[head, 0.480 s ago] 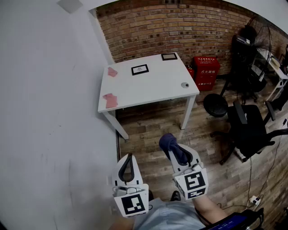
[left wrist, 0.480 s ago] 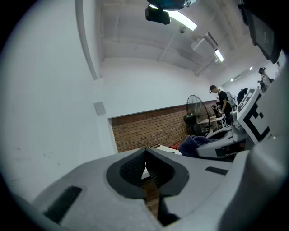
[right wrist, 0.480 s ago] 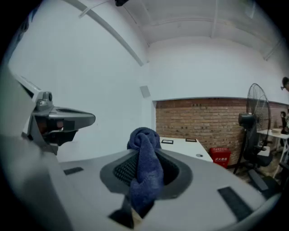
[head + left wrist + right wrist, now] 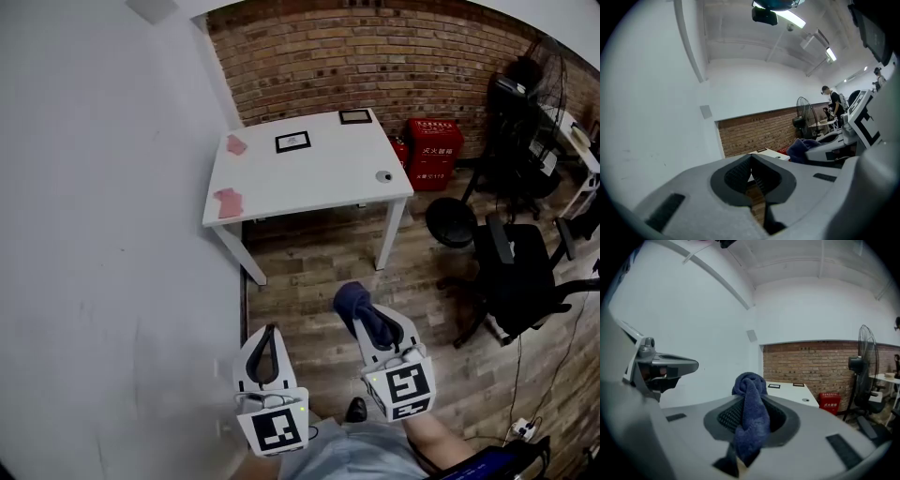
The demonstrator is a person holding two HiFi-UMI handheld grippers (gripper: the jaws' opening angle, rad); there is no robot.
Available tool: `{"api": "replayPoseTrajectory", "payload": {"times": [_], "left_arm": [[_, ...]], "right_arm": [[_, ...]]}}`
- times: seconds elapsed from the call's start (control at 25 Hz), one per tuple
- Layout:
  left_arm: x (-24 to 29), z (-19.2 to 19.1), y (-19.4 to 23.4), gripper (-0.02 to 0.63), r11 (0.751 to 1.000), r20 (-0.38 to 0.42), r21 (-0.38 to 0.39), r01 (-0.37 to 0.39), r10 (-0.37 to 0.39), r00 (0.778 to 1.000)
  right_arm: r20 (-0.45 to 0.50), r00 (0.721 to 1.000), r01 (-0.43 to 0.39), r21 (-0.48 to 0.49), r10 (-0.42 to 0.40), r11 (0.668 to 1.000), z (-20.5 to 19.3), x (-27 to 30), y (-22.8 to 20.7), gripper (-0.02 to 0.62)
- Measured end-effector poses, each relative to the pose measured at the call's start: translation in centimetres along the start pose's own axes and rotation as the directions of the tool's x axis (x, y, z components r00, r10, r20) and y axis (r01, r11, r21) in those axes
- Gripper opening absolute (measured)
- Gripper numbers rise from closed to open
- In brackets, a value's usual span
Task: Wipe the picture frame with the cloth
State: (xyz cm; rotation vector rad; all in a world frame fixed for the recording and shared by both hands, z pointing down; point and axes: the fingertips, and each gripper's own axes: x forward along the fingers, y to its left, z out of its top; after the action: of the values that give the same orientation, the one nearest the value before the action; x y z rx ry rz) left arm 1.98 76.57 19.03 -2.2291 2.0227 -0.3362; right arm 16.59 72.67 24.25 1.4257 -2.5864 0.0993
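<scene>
The right tool (image 4: 364, 317) is clenched on a bunched dark blue cloth (image 4: 351, 300). The left tool (image 4: 269, 336) is pressed closed on nothing. Well ahead of both tools, the white desk (image 4: 328, 183) carries two black picture frames (image 4: 292, 142), two pink pieces (image 4: 228, 202) and one small round grey thing (image 4: 383, 175). I would close in first, then wipe with the cloth's free bulge, pressing lightly so the frame does not slide.

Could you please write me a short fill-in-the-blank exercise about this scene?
1. The right gripper is shut on a dark ___ cloth.
2. The left gripper has its jaws together and holds ___.
3. The white table carries ___ black picture frames.
4. The red box stands on the floor by the ___ wall.

Missing words: blue; nothing; two; brick.
</scene>
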Motion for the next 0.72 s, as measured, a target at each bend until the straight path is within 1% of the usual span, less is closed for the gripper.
{"api": "replayPoseTrajectory", "payload": {"times": [0.16,0.4,0.56,0.72], "left_arm": [[-0.4,-0.5,-1.2,0.009,1.000,-0.013,-0.006,-0.021,0.020,1.000],[1.1,-1.4,-0.7,0.009,1.000,-0.042,-0.010,-0.029,0.028,0.999],[3.7,-2.4,-0.3,0.009,0.999,-0.056,-0.025,-0.025,0.023,0.998],[7.9,-3.3,1.9,0.009,0.999,-0.068,-0.033,-0.015,0.013,0.998]], "right_arm": [[-0.009,1.000,-0.014,0.005,0.014,1.000,-0.8,-0.6,-0.9,0.083],[-0.024,1.000,-0.017,0.009,0.018,1.000,-1.0,1.3,-1.8,0.083],[-0.045,0.999,-0.016,0.008,0.016,1.000,-1.9,3.7,-2.7,0.083],[-0.060,0.998,-0.020,0.010,0.021,1.000,-1.5,8.2,-3.1,0.083]]}}
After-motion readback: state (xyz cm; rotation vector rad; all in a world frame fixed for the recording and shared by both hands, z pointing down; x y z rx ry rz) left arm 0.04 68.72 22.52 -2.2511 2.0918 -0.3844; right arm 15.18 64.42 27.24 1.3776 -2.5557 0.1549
